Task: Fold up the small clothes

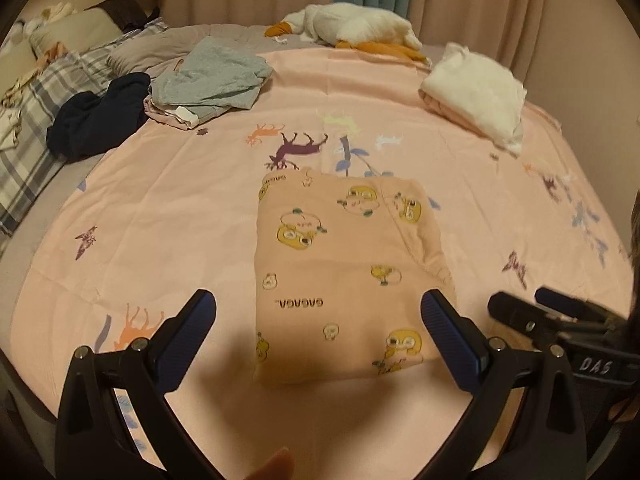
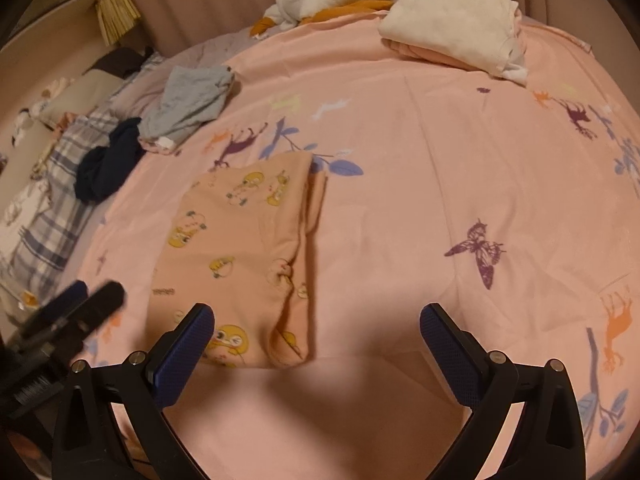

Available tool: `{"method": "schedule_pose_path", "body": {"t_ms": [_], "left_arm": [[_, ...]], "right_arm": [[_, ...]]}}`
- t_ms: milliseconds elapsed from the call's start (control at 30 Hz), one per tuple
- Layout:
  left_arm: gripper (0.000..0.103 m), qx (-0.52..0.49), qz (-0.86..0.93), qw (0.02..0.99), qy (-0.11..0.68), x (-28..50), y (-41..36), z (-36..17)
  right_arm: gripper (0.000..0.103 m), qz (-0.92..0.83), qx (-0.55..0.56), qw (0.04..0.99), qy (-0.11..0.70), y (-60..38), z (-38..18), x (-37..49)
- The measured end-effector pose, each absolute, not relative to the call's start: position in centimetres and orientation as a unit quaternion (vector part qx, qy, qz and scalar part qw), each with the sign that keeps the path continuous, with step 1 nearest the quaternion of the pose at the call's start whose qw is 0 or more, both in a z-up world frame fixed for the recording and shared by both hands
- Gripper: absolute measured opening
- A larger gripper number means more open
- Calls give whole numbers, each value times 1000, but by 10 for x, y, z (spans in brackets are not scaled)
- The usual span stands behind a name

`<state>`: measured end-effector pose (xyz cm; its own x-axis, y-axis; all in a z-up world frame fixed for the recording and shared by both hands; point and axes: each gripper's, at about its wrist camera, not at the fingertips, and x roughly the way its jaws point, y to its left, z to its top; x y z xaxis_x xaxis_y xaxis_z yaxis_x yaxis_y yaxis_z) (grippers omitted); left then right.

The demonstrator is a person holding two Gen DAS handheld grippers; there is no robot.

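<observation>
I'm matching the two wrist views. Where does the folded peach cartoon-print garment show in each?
Left wrist: folded peach garment at centre, between the tongs.
Right wrist: folded peach garment left of centre, beyond the left finger.
Shared landmark: white folded pile, upper right in both.

The other hand-held gripper shows only as a motion-blurred shape — its jaws unreadable there.

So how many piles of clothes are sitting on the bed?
3. The folded cartoon-print garment lies in the middle, near the grippers. The grey and navy heap is far left by the pillows. The white and pink folded stack is far right. More may hide outside view.
</observation>
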<state>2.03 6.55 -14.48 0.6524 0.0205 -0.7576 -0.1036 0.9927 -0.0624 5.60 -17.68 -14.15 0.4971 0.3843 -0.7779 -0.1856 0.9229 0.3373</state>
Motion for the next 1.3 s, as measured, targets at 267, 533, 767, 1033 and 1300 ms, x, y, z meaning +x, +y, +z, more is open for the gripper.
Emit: {"method": "schedule_pose_path", "body": {"t_ms": [267,533,767,1033,1300], "left_arm": [[102,-50,25,908,414,-2,56,-128],[102,-59,22,911,408,-29,46,-106],[102,-54,30,918,391,-54,35,-71],[102,-80,53,921,377,-66,38,-50],[102,-73,89,929,352,-60,50,-34]], "right_arm": [[102,162,99,863,469,-185,-130,39],[102,157,86,868,463,-192,-100,12],[102,118,53,887,443,-195,-65,-9],[102,109,29,892,438,-185,-45,-14],[102,142,53,883,445,-177,-43,-6]]}}
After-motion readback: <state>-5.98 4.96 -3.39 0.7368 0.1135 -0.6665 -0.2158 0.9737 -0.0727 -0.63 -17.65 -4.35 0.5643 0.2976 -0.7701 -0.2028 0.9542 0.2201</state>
